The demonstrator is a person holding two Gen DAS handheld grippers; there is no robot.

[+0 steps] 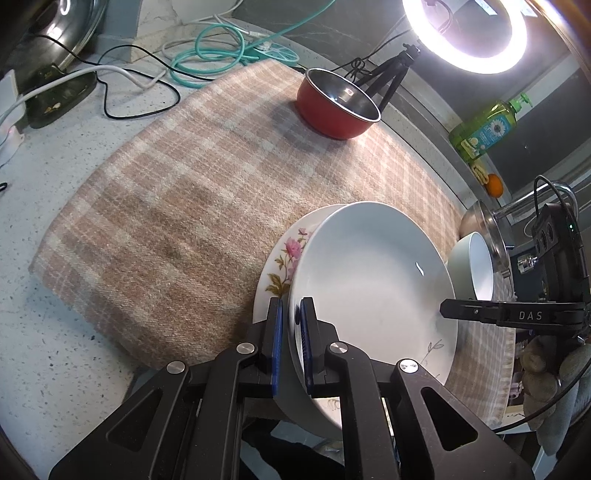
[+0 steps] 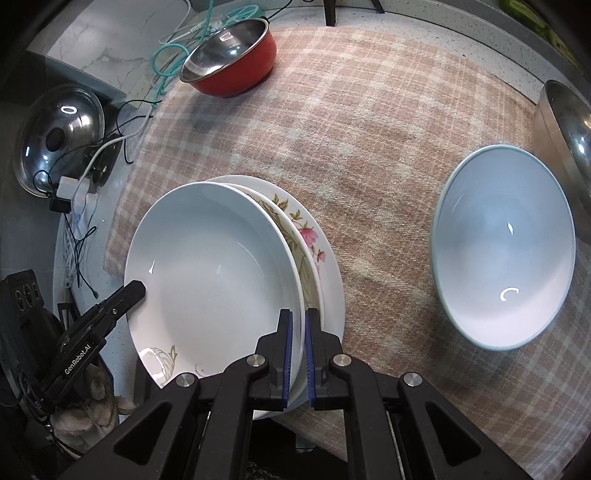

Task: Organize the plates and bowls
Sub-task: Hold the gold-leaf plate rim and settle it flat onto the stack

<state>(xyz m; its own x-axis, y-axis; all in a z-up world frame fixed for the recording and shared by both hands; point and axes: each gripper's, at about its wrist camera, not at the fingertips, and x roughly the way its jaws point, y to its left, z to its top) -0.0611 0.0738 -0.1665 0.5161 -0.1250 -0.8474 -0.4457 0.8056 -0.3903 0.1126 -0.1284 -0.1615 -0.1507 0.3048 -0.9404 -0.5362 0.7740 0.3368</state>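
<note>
A white deep plate (image 1: 373, 280) (image 2: 218, 273) is held tilted over a flowered plate (image 1: 286, 258) (image 2: 314, 243) on the plaid cloth. My left gripper (image 1: 291, 321) is shut on the white plate's left rim. My right gripper (image 2: 298, 332) is shut on its right rim. Each gripper shows in the other's view, the right gripper (image 1: 447, 308) at the plate's right edge and the left gripper (image 2: 138, 288) at its left edge. A pale blue bowl (image 2: 502, 247) (image 1: 476, 266) stands on the cloth to the right.
A red pot (image 1: 338, 105) (image 2: 232, 61) stands at the cloth's far side. A steel bowl (image 2: 565, 125) sits at the far right. A pot lid (image 2: 59, 136), cables (image 1: 207, 48), a ring light (image 1: 465, 33) and a soap bottle (image 1: 484, 129) ring the counter.
</note>
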